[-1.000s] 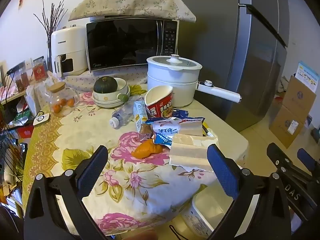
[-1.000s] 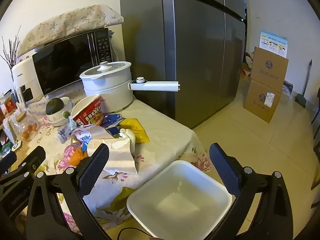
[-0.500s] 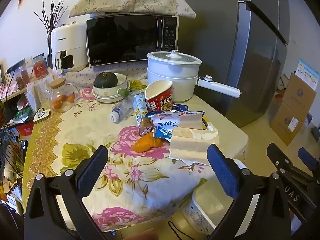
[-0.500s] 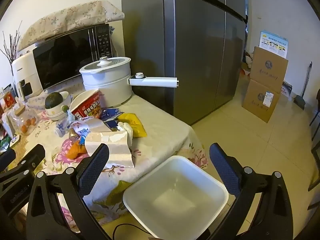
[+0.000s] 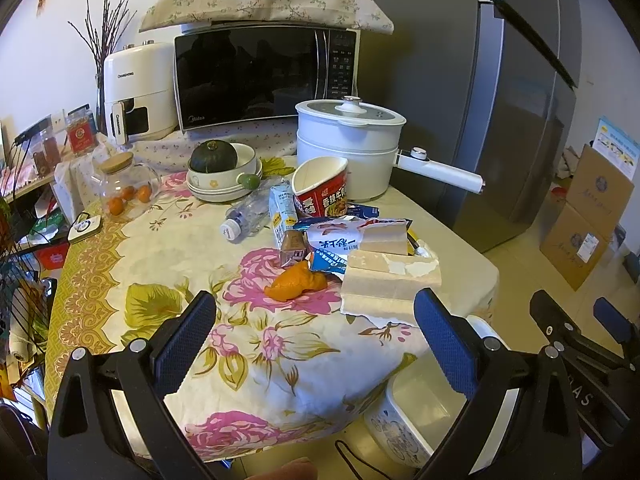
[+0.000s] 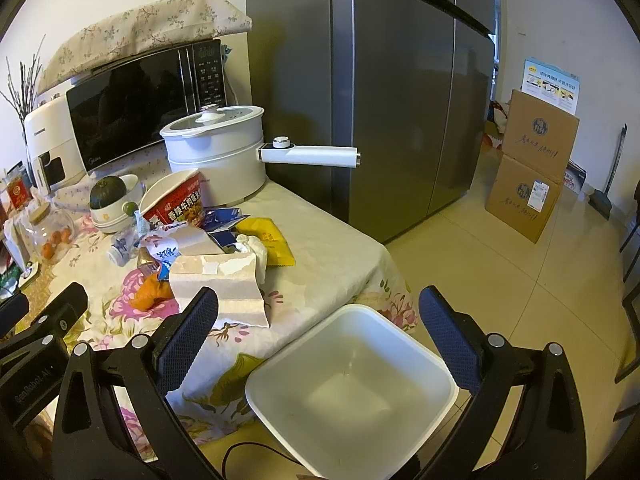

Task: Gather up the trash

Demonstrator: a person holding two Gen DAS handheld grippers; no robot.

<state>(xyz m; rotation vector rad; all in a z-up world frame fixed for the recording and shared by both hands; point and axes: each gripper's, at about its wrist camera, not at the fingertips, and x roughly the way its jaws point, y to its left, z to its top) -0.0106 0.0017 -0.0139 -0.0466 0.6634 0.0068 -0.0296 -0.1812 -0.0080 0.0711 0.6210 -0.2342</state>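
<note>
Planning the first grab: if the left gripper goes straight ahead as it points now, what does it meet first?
Probably the orange peel on the tablecloth, roughly midway between the open left gripper fingers; depth is uncertain.

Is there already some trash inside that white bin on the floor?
No, the white bin beside the table shows only its bare white bottom, with no wrappers or scraps in it.
</note>
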